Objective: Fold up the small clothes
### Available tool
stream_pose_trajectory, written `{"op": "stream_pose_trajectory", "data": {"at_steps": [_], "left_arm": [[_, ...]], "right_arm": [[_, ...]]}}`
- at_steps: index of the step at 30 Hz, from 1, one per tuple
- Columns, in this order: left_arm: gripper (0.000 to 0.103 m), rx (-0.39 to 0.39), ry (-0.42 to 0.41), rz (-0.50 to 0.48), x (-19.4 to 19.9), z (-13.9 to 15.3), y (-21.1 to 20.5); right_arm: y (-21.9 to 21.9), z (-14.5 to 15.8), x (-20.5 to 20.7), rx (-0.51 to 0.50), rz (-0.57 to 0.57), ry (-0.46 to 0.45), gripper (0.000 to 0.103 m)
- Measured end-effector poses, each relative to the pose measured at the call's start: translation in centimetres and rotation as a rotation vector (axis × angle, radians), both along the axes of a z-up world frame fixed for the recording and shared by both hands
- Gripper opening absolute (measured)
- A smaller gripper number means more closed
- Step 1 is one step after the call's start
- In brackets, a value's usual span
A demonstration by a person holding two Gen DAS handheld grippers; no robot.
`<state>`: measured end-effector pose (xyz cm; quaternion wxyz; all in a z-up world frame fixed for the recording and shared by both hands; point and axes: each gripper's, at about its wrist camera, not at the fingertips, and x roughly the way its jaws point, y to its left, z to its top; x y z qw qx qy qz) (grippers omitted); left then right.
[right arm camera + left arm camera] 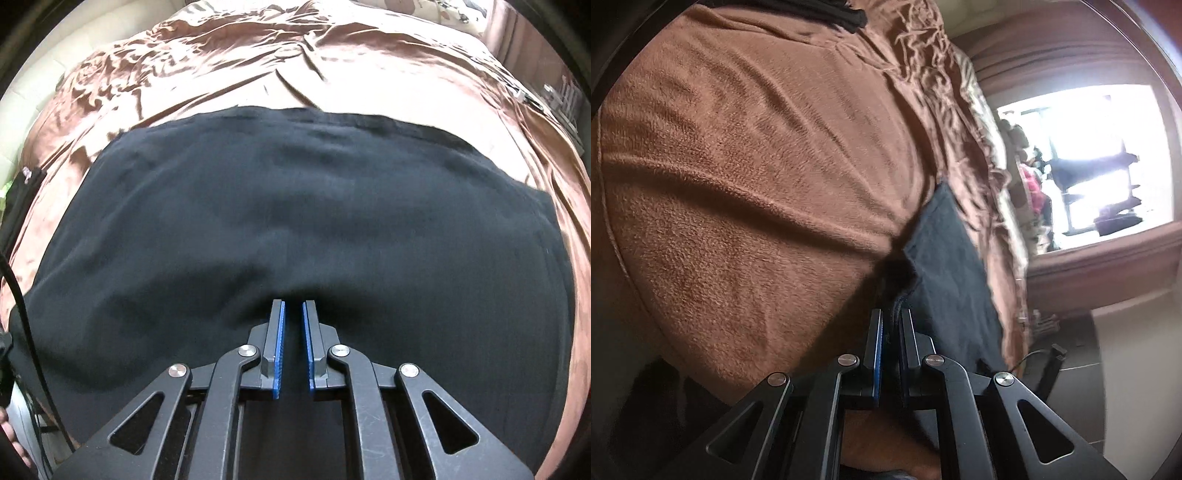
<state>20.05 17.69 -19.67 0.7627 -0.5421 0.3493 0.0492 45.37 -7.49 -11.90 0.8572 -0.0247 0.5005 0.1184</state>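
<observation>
A black garment (295,206) lies spread flat on a brown blanket (332,74) on a bed. My right gripper (293,310) sits at the garment's near edge, its blue-padded jaws nearly closed on a fold of the black cloth. In the left wrist view the camera is rolled sideways. My left gripper (892,317) is shut on an edge of the same black garment (945,266), which hangs to the right of the fingers beside the fuzzy brown blanket (757,184).
A bright window (1089,158) with dark furniture before it lies beyond the bed. A black cable (22,314) runs down the left side. A cream headboard (33,99) stands at the far left. Crumpled blanket folds (166,55) lie beyond the garment.
</observation>
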Motion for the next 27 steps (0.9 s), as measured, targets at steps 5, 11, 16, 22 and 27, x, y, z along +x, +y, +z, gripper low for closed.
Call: {"op": "stream_pose_trajectory", "data": {"at_steps": [5,11,16,22,27], "left_arm": [[0.009,0.003,0.051,0.006,0.3,-0.8,-0.1],[0.029,-0.041,0.064,0.011,0.9,-1.8,-0.8],[0.029,-0.034,0.061,0.024,1.4,-2.0,-0.9],[0.009,-0.014,0.060,0.016,1.8,-1.5,-1.0],[0.007,-0.023,-0.005,0.001,1.9,0.2,-0.9]], "right_arm": [[0.2,-0.1,2.5,-0.002,0.000,-0.002,0.006],[0.2,-0.2,4.7,0.009,-0.008,-0.005,0.006],[0.5,-0.1,6.6,-0.007,-0.013,-0.012,0.006],[0.5,-0.4,9.0,0.018,-0.044,-0.003,0.006],[0.7,-0.2,9.6,0.022,-0.062,0.019,0.006]]}}
